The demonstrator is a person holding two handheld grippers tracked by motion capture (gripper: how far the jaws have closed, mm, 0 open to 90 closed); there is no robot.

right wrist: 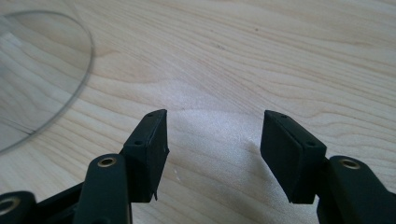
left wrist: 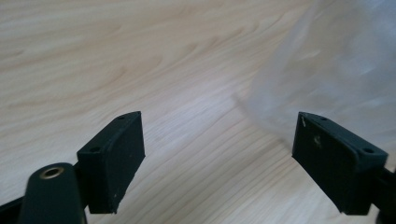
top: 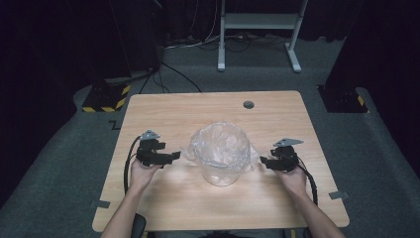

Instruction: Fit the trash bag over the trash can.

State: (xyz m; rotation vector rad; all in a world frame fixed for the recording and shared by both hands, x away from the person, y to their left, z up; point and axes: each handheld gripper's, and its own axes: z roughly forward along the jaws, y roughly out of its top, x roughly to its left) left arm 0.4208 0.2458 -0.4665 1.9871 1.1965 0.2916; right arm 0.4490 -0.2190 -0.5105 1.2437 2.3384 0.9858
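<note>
I count one clear jar upright mid-table, mouth up, one plastic sheet over it; my left gripper and right gripper both gape wide, empty.

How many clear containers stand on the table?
1: a clear container stands at the middle of the table, lined with a clear plastic bag, between the left claw and the right claw.

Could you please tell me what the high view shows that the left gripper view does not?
High view: the whole clear container lined with a plastic bag, the right gripper beside it, both forearms and the floor around the table. Left gripper view: a close look between the open jaws of the left gripper at bare wood. Both share the wooden table and the bag's filmy edge.
</note>
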